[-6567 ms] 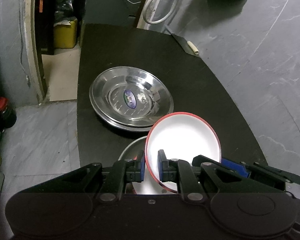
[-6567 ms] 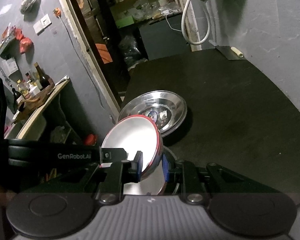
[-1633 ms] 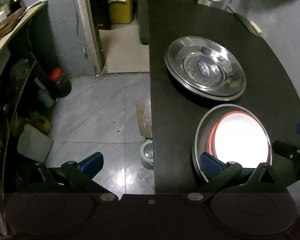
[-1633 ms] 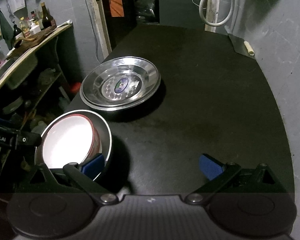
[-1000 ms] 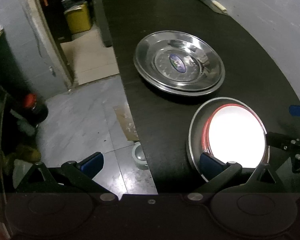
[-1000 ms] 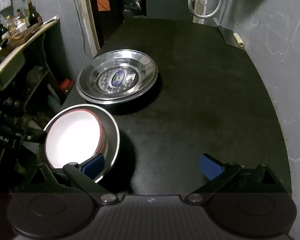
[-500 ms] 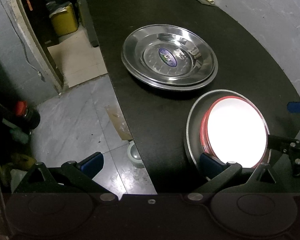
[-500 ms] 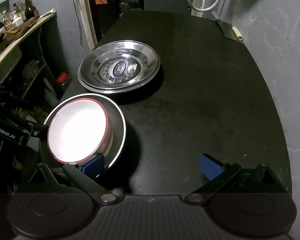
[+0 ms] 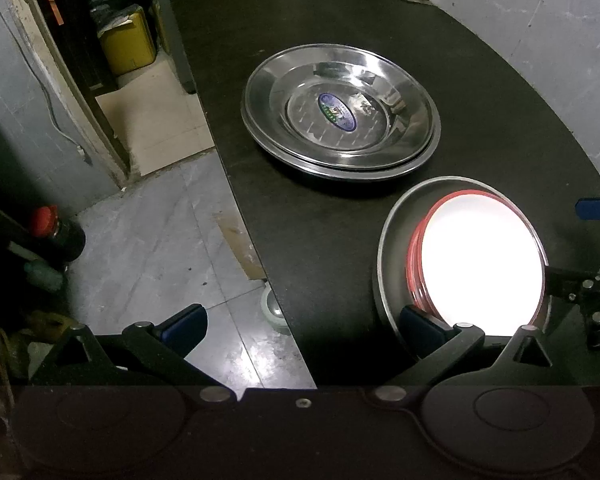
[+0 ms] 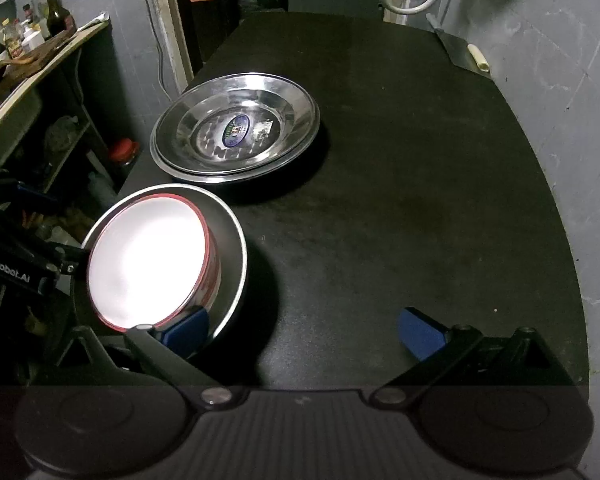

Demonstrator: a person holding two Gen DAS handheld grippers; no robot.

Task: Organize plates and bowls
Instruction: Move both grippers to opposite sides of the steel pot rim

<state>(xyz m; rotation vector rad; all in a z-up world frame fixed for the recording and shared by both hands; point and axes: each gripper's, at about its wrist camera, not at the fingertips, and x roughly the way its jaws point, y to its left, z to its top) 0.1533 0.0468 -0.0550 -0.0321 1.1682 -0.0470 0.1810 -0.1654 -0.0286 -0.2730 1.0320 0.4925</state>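
Observation:
A white bowl with a red rim [image 9: 480, 256] [image 10: 148, 260] sits nested inside a steel bowl [image 9: 392, 248] [image 10: 234, 248] at the near left edge of the black table [image 10: 400, 200]. Behind it, two stacked steel plates [image 9: 340, 112] [image 10: 236, 128] rest on the table. My left gripper [image 9: 304, 326] is open and empty, its right finger beside the steel bowl's near rim. My right gripper [image 10: 304, 330] is open and empty, its left finger at the steel bowl's near rim.
A cleaver [image 10: 462, 54] lies at the table's far right by the grey wall. Left of the table are a floor with a red-capped jar [image 9: 54, 232], a yellow container [image 9: 128, 46] and a shelf with bottles [image 10: 40, 36].
Both grippers let go of the red-rimmed bowl, which now sits in the steel bowl. Both opened wide and pulled back. Over the last second the views shifted slightly; the dishes stayed put.

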